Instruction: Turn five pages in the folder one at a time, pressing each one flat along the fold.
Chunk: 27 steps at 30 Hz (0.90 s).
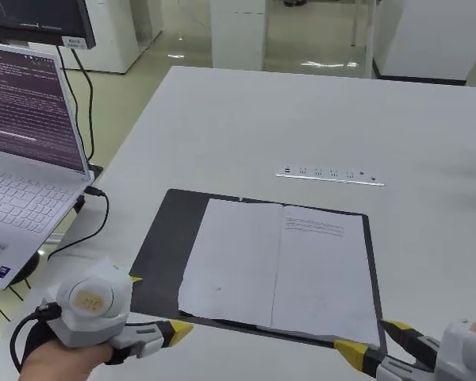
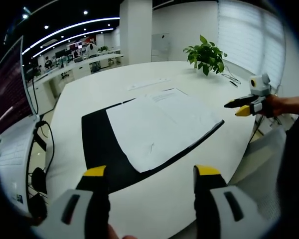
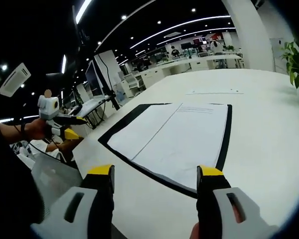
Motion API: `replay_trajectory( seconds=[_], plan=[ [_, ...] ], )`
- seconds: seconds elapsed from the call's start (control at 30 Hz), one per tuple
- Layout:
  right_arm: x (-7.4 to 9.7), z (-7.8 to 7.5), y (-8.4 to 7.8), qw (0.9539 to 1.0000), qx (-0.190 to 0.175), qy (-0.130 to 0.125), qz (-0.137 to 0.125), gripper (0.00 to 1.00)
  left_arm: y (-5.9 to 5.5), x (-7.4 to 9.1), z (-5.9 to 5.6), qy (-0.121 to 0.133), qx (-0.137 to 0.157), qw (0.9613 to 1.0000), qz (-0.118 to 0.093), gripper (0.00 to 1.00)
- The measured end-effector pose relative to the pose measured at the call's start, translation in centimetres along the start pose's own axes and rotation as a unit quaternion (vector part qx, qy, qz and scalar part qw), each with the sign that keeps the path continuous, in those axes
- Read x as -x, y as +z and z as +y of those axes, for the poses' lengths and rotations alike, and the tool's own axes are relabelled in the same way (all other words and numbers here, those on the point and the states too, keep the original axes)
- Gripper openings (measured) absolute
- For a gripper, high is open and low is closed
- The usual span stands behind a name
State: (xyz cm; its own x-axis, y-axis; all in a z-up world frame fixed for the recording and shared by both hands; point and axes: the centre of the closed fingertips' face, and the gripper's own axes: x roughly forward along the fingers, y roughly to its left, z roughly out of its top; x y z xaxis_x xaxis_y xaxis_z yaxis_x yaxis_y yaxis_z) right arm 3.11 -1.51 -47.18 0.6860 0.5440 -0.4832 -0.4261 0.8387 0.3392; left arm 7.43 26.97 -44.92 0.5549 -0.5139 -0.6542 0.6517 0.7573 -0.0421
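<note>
Folder (image 1: 163,246) lies open and flat on the white table (image 1: 262,119), black cover down, white sheets up. My left tongs (image 1: 157,304) sit just off the folder's near-left corner and my right tongs (image 1: 370,336) just off its near-right corner. Neither touches it; the folder's near edge runs between them. Both sets are spread wide and hold nothing. The left gripper view has the two yellow tips apart with the folder's black corner beyond them. The right gripper view has the same gap, with the near edge of the folder beyond it. The head view gives what the gripper views miss: the few printed lines at the top of the right-hand page (image 1: 321,270), the near-blank left-hand page (image 1: 230,262), and the fold between them. It also gives the power strip (image 1: 329,176) on the table beyond the folder's far edge and the keyboard of the laptop (image 1: 24,159) well left of the folder. The left gripper view adds a potted plant (image 2: 207,55) far past the folder, plus my other tongs held out by my hand (image 2: 276,104) on the folder's right. Count: one folder, two exposed pages, two tongs, one laptop, one power strip, one plant.
</note>
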Motion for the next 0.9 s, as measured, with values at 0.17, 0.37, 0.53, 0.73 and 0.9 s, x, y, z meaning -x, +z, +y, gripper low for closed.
replay_trajectory(
  seconds=[0.17,0.37,0.53,0.73,0.9],
  plan=[
    [0.1,0.3,0.1,1.0000,0.001,0.006,0.004,0.66,-0.4,0.5,0.2,0.008,0.009,0.9999,0.003,0.69],
    [0.5,0.2,0.3,0.9999,-0.009,0.007,-0.002,0.68,-0.3,0.7,-0.1,0.010,0.011,0.9999,0.003,0.69],
    [1.0,0.1,0.2,0.9999,-0.008,0.007,0.000,0.69,-0.1,0.5,-0.5,0.009,0.011,0.9999,0.002,0.69],
    [1.5,-0.3,0.1,1.0000,-0.008,0.003,0.001,0.69,0.3,0.3,-1.3,0.004,0.006,1.0000,0.001,0.69],
    [1.8,-0.5,0.4,1.0000,-0.004,0.002,0.001,0.69,0.6,0.0,-1.7,-0.001,0.004,1.0000,-0.002,0.69]
  ],
)
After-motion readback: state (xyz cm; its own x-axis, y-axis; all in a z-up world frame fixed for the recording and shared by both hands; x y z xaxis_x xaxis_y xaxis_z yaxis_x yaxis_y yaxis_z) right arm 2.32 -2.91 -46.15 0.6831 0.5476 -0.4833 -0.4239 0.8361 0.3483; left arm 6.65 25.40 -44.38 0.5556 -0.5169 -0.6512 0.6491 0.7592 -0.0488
